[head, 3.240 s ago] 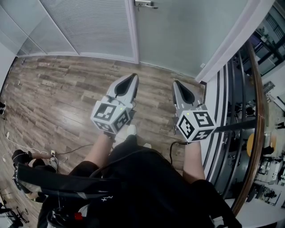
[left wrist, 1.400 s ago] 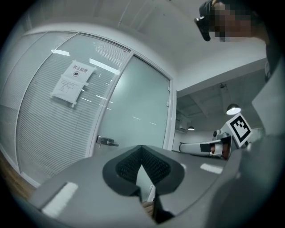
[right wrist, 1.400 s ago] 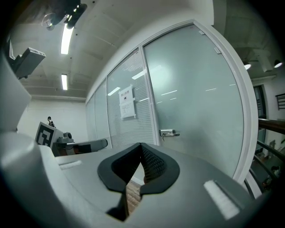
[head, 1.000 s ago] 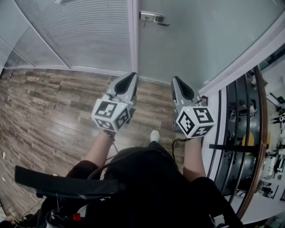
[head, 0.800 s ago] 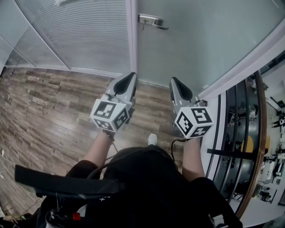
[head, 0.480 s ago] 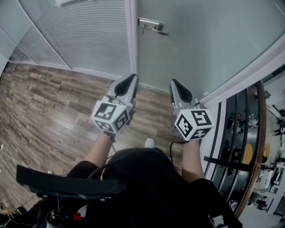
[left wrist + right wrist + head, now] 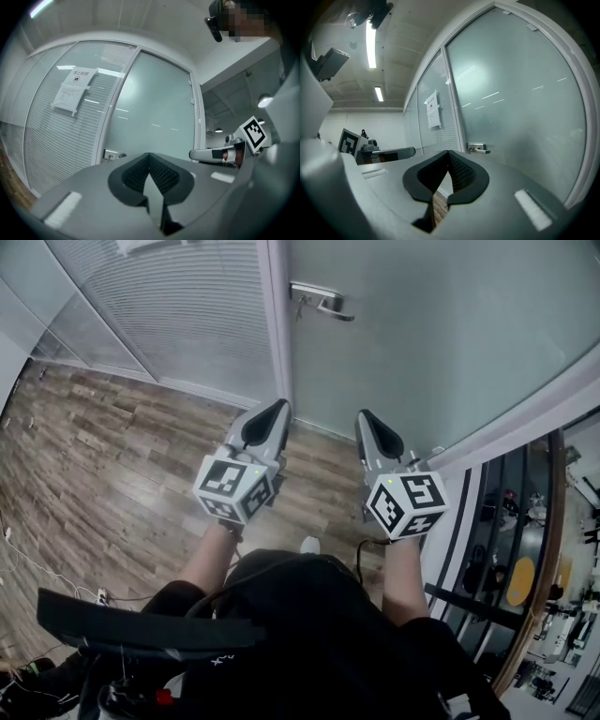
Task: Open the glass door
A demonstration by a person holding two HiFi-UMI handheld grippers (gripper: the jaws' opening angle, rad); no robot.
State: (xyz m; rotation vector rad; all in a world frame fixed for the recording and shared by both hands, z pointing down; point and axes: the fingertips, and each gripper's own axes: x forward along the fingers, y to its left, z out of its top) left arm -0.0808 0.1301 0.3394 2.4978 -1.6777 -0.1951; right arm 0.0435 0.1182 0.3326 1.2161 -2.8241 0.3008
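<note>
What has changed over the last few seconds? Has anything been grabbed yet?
The person has stepped closer to the glass door: its handle, at the head view's top edge before, now sits lower, nearer the left gripper and right gripper. Nothing was taken hold of or let go. Both grippers stayed side by side, shut and empty, short of the handle; the door is still closed.

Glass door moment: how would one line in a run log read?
glass door: closed | handle: untouched, beyond both grippers | left gripper: fingers shut, empty | right gripper: fingers shut, empty
</note>
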